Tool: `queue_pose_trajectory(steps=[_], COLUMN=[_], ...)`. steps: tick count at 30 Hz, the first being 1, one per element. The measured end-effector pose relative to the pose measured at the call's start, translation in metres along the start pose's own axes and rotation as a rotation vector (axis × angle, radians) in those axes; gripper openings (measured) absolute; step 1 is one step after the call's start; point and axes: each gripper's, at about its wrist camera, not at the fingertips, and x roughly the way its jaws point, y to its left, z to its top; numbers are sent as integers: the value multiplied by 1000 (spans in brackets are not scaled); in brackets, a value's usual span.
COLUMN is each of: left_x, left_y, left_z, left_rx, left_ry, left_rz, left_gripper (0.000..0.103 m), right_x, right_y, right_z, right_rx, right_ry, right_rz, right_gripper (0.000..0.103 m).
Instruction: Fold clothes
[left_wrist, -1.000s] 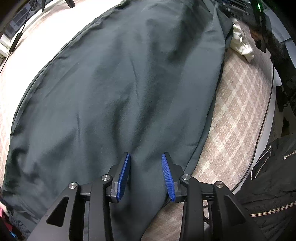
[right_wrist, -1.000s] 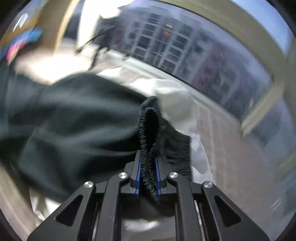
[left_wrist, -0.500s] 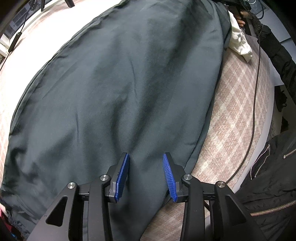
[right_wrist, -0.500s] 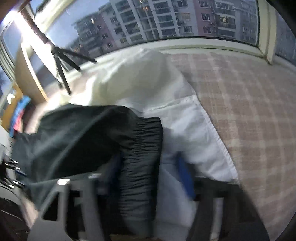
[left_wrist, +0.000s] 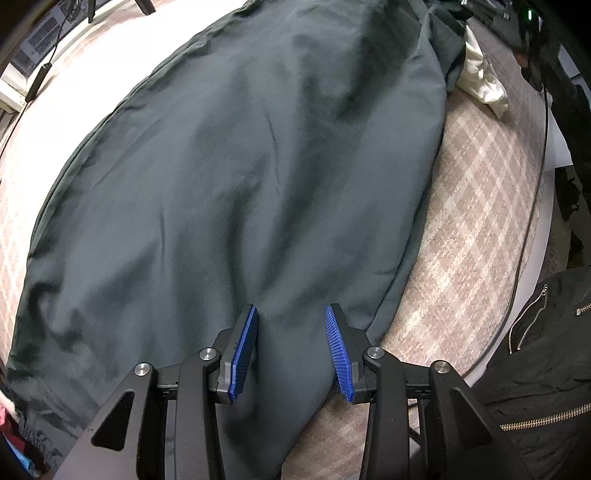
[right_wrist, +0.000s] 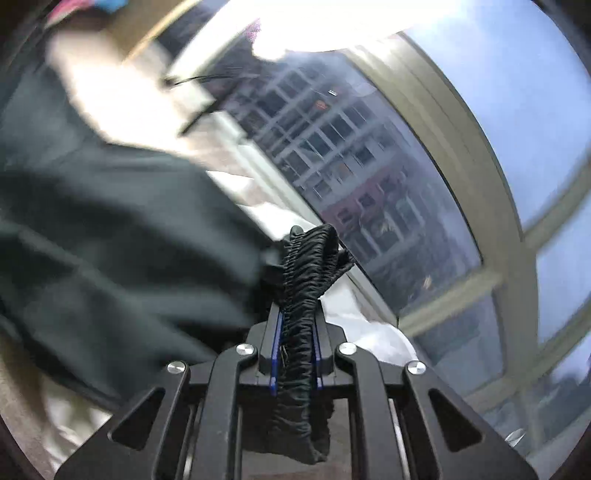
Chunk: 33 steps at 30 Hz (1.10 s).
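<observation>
Dark green trousers (left_wrist: 236, 192) lay spread across the plaid bed cover (left_wrist: 476, 206). The left gripper (left_wrist: 291, 347) hovered over them, jaws apart, while the right gripper (right_wrist: 295, 332), jaws just closing, pinched the elastic waistband (right_wrist: 306, 266).

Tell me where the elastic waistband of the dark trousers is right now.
In the right wrist view the elastic waistband sits bottom centre, bunched and clamped in the right hand-held gripper, with the window behind.

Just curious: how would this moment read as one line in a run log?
task: fold clothes | left claw: open over trousers | right claw: just closed, shut on waistband
</observation>
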Motion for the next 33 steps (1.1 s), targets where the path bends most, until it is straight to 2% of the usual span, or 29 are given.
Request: queue_pose_trajectory(steps=[2,4,7,14,16,20,24,26,27,28,29,33], left_x=[-3,-6,-10,-17,-19,-24,-25,-24,-24,-23,-21,-9], left_y=[-4,-12,-19,-25,-28,-36,-40,-37,-35,-32,-28,-1], left_z=[-4,-11,-18,-35,-40,-53,-65,-71,-74,-77,-81,-91], left_rx=[6,15,33,34,37,48,32,24,21,19,17,7], left_ry=[-11,-23,-40,-76,-84,-94,-96,-100,-102,-102,-101,-105], left_rz=[5,7,13,7,5,7,9,3,0,-1,-2,-5], left_gripper=[37,37,37,37,37,37,37,37,37,37,37,37], right_x=[-4,-4,-3,0,8,38,73,88,95,102,106,121], right_y=[28,46,65,35,21,1,-24,-34,-43,-53,-64,-109], right_z=[8,9,7,19,21,38,43,39,32,25,18,-9], right_rx=[-74,-108,-212,-130,-106,-75,8,61,119,177,240,492], right_ry=[-3,33,45,75,82,89,139,177,197,216,215,206], right_rz=[25,45,-58,-53,5,193,445,534,604,672,702,816], right_gripper=[13,19,28,54,55,55,55,54,51,33,20,15])
